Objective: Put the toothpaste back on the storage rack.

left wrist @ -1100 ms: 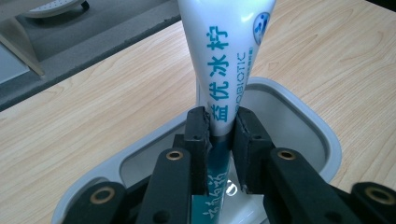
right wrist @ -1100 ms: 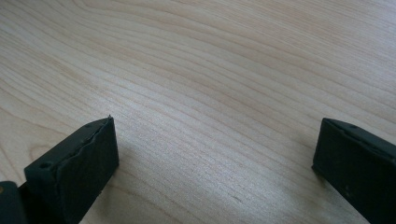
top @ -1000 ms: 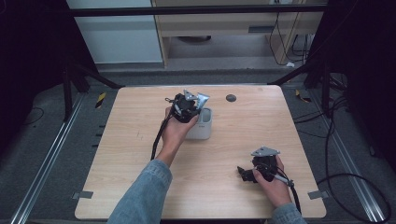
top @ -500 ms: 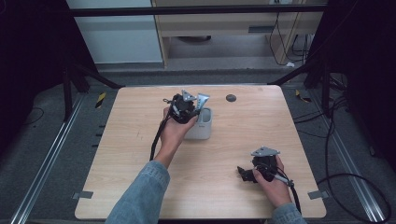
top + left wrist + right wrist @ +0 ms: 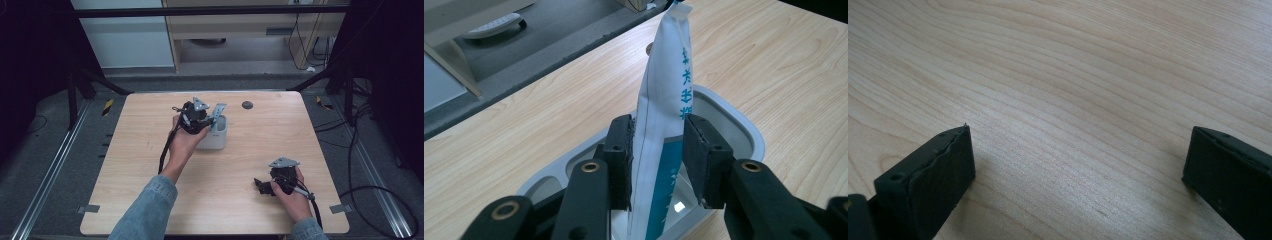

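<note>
Tube (image 5: 664,100) stands upright in the cup (image 5: 744,135), its foot inside, the crimped end up. The left gripper (image 5: 656,160) straddles it; its jaws have just been opening, the pads look to be parting from the tube's sides, so the hold reads as released. To finish well, widen fully, then lift straight up so the soft, glossy white-and-teal tube doesn't tip. The cup is pale, rounded plastic at twelve o'clock on the wood-grain table (image 5: 150,150). The right gripper (image 5: 265,185) rests at five o'clock, jaws spread, holding nothing.
</note>
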`<move>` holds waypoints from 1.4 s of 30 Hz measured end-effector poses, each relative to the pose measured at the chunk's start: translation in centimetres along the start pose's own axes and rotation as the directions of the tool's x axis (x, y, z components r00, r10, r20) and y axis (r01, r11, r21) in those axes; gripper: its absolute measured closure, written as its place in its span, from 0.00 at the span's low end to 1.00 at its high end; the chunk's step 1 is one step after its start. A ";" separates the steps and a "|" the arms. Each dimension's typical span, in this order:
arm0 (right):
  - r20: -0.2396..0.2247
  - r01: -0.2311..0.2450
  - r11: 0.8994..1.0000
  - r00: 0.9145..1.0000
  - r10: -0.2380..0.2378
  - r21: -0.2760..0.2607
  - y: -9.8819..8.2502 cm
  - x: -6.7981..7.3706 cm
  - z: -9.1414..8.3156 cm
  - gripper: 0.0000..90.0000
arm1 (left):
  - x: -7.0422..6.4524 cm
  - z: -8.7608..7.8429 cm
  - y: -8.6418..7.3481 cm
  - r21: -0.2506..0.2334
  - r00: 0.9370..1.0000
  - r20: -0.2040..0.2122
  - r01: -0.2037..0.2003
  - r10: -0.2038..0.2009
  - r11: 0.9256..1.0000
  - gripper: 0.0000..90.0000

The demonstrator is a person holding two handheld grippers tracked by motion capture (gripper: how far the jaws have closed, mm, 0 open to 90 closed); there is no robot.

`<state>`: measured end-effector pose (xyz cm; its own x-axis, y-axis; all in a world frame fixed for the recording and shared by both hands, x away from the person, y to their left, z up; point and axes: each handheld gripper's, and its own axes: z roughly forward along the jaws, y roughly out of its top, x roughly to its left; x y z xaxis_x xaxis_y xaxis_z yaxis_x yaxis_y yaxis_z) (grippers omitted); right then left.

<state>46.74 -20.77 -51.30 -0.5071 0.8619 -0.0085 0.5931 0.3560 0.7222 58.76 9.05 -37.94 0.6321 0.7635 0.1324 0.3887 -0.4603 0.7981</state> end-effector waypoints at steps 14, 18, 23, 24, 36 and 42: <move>0.000 0.001 1.000 1.000 -0.001 0.000 0.0 0.0 0.0 0.00 | -0.5 -1.6 0.2 0.000 0.999 0.001 -0.041 0.041 0.999 0.60; 0.001 0.001 1.000 1.000 -0.001 0.000 0.0 0.0 0.0 0.00 | -0.6 -2.0 0.2 -0.002 0.999 0.011 -0.046 0.046 0.999 0.51; 0.001 0.001 1.000 1.000 -0.001 0.000 0.0 0.0 0.0 0.00 | -0.6 -2.3 0.2 0.007 0.999 0.029 -0.040 0.040 0.999 0.38; 0.000 0.001 1.000 1.000 -0.001 0.001 0.0 0.0 0.0 0.00 | -0.6 -2.3 0.2 0.008 0.999 0.029 -0.038 0.038 0.999 0.35; 0.000 0.001 1.000 1.000 -0.001 0.000 0.0 0.0 0.0 0.00 | -1.0 -3.0 -0.1 -0.003 0.996 0.059 -0.065 0.065 0.998 0.15; 0.000 0.002 1.000 1.000 -0.002 0.000 0.0 0.0 0.0 0.00 | -1.3 -3.5 -0.5 -0.005 0.995 0.078 -0.057 0.057 0.998 0.10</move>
<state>46.74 -20.78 -51.30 -0.5080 0.8613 -0.0096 0.5920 0.3573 0.7224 55.37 9.85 -36.43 0.7038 0.6982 0.1311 0.3491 -0.5006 0.7921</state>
